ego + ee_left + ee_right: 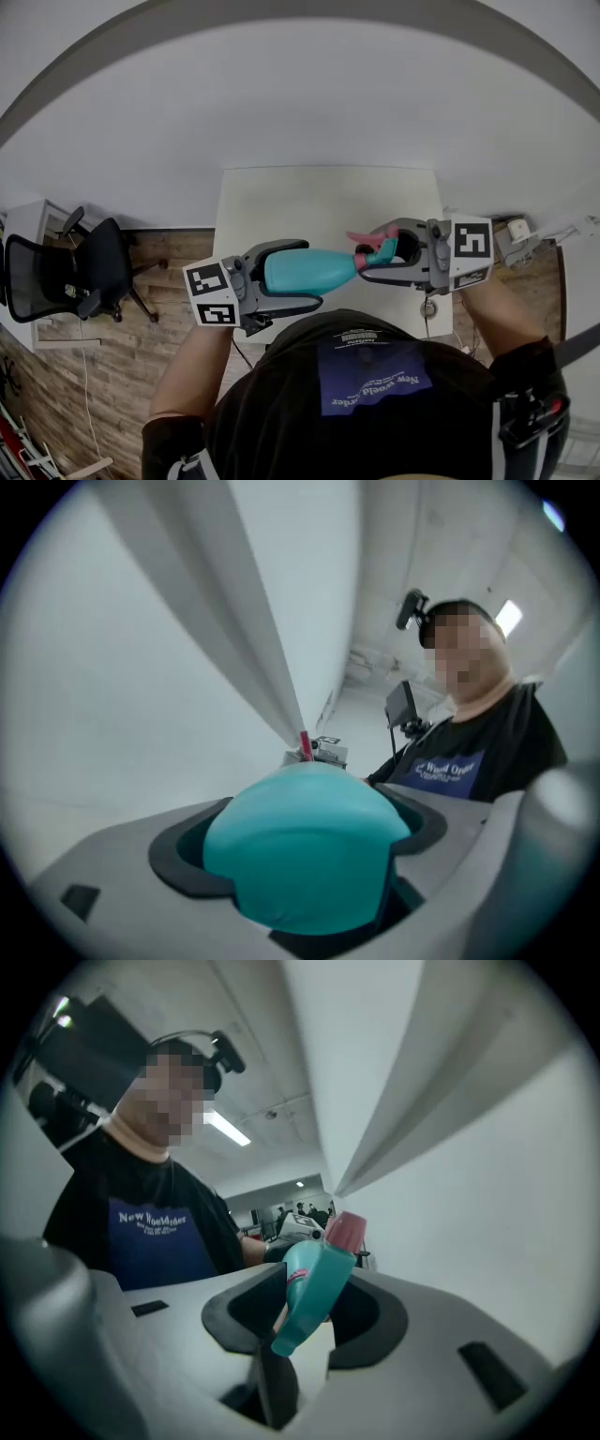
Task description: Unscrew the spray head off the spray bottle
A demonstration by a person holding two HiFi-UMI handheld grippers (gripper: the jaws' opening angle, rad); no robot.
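I hold a teal spray bottle [309,270] level in the air between the two grippers, over the near edge of a white table [328,197]. My left gripper [309,275] is shut on the bottle's body; in the left gripper view the rounded teal base [305,850] fills the gap between the dark pads. My right gripper [371,253] is shut on the spray head [377,247], which is teal with a pink nozzle and trigger. In the right gripper view the spray head [314,1293] stands tilted between the pads, pink nozzle [347,1230] uppermost.
A black office chair [56,277] stands on the wood floor at the left. A small grey device [514,239] with cables sits by the table's right side. The person's torso in a dark shirt [366,394] is right under the bottle.
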